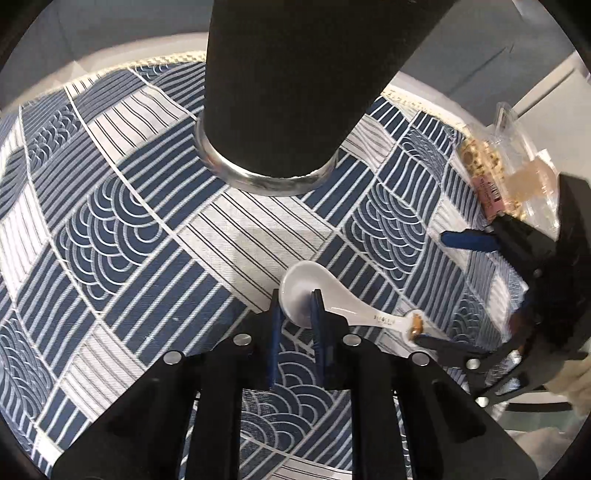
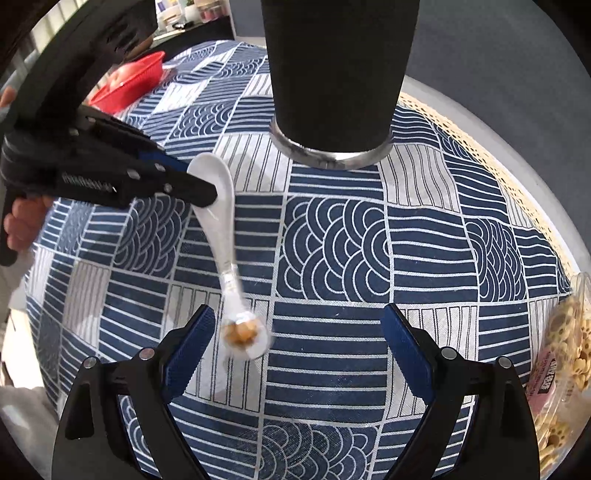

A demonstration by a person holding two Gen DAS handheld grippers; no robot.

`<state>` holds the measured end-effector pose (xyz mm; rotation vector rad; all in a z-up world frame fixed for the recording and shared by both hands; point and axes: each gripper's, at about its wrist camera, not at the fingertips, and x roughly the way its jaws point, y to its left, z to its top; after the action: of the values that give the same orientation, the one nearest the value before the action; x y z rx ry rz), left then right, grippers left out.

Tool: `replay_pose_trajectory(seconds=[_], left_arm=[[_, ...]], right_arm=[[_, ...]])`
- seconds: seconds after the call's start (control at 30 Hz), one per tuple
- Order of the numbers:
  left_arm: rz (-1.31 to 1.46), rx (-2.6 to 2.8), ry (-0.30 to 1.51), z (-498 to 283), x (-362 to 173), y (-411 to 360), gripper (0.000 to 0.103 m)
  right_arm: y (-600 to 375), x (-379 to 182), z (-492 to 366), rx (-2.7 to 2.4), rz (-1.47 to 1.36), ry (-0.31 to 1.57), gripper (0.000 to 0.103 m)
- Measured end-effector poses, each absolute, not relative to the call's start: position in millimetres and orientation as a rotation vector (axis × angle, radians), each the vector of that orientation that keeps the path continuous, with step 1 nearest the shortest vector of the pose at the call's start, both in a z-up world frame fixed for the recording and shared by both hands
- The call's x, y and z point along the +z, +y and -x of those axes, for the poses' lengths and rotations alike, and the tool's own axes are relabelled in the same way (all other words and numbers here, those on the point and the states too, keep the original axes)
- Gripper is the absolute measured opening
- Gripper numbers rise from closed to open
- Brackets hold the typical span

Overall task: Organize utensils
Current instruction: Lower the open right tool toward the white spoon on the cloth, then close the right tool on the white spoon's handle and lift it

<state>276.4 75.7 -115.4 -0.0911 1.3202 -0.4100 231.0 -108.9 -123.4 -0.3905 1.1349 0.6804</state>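
A blue-and-white patterned tablecloth (image 2: 332,240) covers the table. A tall black cup (image 2: 334,74) stands upright on it, at the far side. The left gripper (image 1: 295,306) clamps the bowl of a white ceramic spoon (image 1: 306,295); the handle's decorated end, blurred, perhaps lifts slightly. The right gripper (image 2: 299,325) hangs wide apart, holding nothing, just beside that handle end.

It looked like a home dining spot: a round table (image 2: 546,206) wore a blue-and-white patterned tablecloth (image 2: 332,236) with a cream lace edge. A red basket (image 2: 129,86) sat at the upper left of the right wrist view, a clear packet of small biscuits (image 2: 565,354) at the lower right, and cluttered shelves (image 2: 192,11) showed along the top left edge
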Motion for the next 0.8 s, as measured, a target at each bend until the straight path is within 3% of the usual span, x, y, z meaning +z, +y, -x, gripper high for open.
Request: replay_pose_trajectory(seconds=[0.33, 0.37, 0.4, 0.43, 0.47, 0.8], left_arm=[[0.071, -0.413, 1.299, -271.9, -101.6, 70.2, 0.012], [0.071, -0.416, 1.299, -270.6, -100.3, 71.8, 0.012], [0.075, -0.422, 1.294, -268.0, -97.6, 72.6, 0.011], [0.08, -0.427, 1.287, -266.5, -95.7, 72.4, 0.011], [0.086, -0.432, 1.282, -265.4, -94.1, 72.4, 0.011], [0.058, -0.456, 1.222, -248.0, -64.1, 70.3, 0.009]], right_arm=[[-98.4, -121.8, -218.6, 0.699, 0.404, 1.089, 0.084], [-94.5, -122.5, -215.5, 0.705, 0.419, 1.08, 0.077], [-91.8, -123.0, -213.8, 0.709, 0.432, 1.077, 0.058], [-87.8, -123.7, -210.8, 0.724, 0.451, 1.075, 0.027], [-83.4, -124.4, -207.2, 0.754, 0.473, 1.076, 0.015], [-74.1, -104.5, -184.1, 0.779, 0.567, 1.014, 0.011]])
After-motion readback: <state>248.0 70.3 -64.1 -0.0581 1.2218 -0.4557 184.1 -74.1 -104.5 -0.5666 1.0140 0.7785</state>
